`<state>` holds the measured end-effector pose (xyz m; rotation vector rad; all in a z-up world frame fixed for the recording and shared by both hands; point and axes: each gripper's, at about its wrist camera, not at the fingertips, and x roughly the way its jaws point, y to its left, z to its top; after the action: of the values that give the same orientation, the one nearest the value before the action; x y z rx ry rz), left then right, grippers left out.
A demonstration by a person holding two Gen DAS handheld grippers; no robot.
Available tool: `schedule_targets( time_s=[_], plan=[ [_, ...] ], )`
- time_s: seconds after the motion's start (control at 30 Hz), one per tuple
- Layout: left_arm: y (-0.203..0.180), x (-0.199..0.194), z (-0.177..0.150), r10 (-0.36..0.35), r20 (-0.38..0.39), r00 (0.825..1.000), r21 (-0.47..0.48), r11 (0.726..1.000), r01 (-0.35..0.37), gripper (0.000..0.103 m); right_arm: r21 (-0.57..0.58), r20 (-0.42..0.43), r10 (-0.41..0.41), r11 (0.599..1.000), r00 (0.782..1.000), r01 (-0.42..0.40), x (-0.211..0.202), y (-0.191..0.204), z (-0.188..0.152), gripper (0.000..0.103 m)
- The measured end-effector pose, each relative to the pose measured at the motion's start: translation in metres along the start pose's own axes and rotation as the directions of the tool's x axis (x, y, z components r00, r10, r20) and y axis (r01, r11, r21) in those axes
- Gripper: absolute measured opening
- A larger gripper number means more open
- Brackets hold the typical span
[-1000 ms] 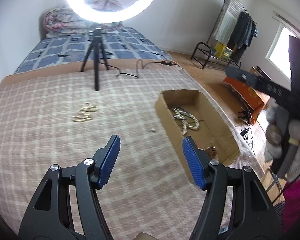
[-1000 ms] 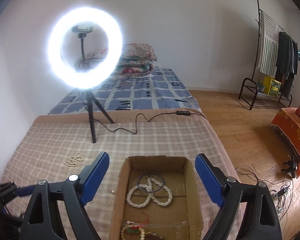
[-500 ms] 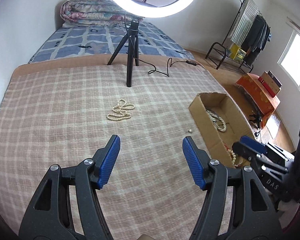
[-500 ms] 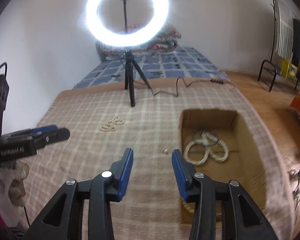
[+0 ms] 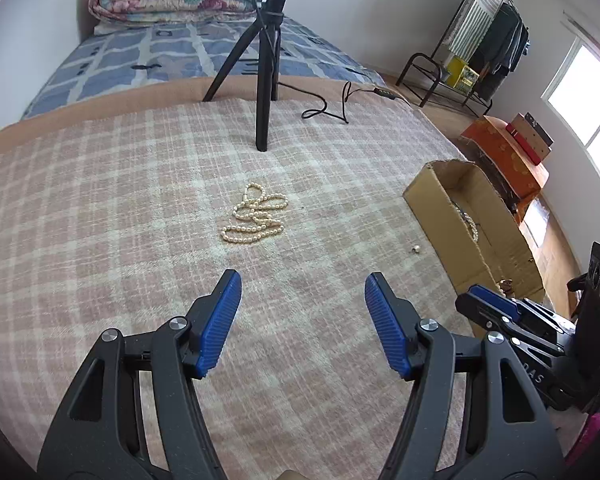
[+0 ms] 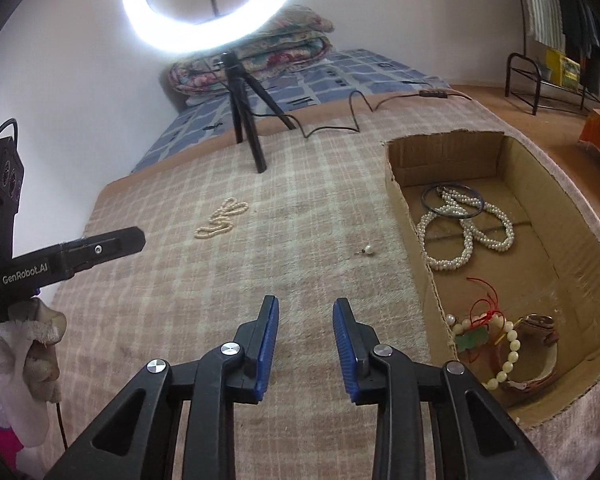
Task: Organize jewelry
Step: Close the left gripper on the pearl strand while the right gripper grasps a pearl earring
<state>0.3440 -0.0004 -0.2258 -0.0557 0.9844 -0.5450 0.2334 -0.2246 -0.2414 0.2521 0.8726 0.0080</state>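
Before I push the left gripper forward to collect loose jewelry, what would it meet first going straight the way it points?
Most likely the pearl necklace, heaped on the plaid blanket straight ahead of the open left gripper. Depth is unclear, so the low-angled jaws might brush the blanket first.

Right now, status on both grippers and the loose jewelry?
Left gripper open, empty. Right gripper open, narrower. Pearl necklace and pearl earring loose on blanket, outside cardboard box. Path unobstructed.
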Motion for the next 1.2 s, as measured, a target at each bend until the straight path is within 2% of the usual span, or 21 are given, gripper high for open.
schedule_targets(
  time_s=[0.07, 0.23, 0.5, 0.87, 1.2],
  plan=[
    [0.007, 0.009, 0.004, -0.001, -0.006, 1.0, 0.003, 1.0, 0.001, 0.066, 0.006, 0.009, -0.052, 0.999, 0.999, 0.052, 0.009, 0.0, 0.002, 0.027],
    [0.018, 0.032, 0.012, 0.008, -0.011, 1.0, 0.036, 0.999, -0.008, 0.066, 0.057, -0.014, -0.117, 0.991, 0.993, 0.118, 0.036, -0.007, 0.004, 0.023],
    [0.032, 0.058, 0.017, -0.028, -0.023, 0.999, 0.032, 0.999, 0.028, 0.066, 0.053, -0.003, -0.166, 0.985, 0.986, 0.166, 0.056, -0.007, 0.01, 0.021],
    [0.047, 0.075, 0.018, -0.05, -0.029, 0.998, 0.021, 0.999, 0.051, 0.066, 0.029, -0.004, -0.24, 0.97, 0.971, 0.24, 0.076, -0.004, 0.018, 0.019],
    [0.043, 0.087, 0.02, -0.056, -0.042, 0.998, 0.034, 0.998, 0.058, 0.066, 0.02, -0.001, -0.284, 0.959, 0.959, 0.284, 0.085, -0.004, 0.021, 0.02]
  ],
)
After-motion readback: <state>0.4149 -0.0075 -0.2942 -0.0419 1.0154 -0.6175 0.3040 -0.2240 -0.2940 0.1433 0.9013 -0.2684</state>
